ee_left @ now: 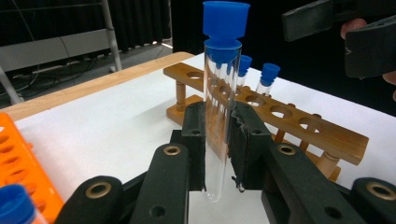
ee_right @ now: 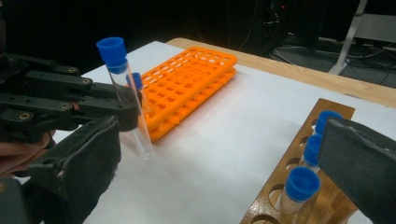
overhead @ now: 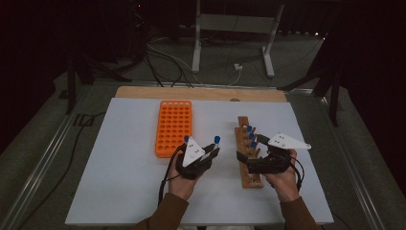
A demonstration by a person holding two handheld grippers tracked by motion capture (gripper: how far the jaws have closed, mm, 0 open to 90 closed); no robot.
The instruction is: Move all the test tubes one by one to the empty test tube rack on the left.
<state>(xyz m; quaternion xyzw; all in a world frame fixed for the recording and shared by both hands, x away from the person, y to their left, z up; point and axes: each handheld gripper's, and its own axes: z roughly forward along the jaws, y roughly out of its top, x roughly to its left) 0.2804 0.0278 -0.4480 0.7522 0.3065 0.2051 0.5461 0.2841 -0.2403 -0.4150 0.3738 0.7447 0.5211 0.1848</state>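
Observation:
My left gripper [overhead: 210, 149] is shut on a clear test tube with a blue cap [overhead: 217, 140], holding it upright just above the white table between the two racks. In the left gripper view the tube [ee_left: 223, 116] stands gripped at mid-length between the pads, its round bottom free. The right gripper view shows this tube [ee_right: 127, 95] and the left gripper [ee_right: 70, 102] at the left. My right gripper [overhead: 251, 148] hovers open over the wooden rack [overhead: 248, 158], its jaws wide apart with nothing in them. Three blue-capped tubes [ee_right: 299, 184] stand in that rack's far holes.
An orange rack [overhead: 173, 125] with many empty holes lies left of centre; one blue-capped tube [overhead: 186, 139] stands in its near right corner. The white table top [overhead: 119, 172] has free room at the left and front. Cables and a stand's legs are on the floor beyond.

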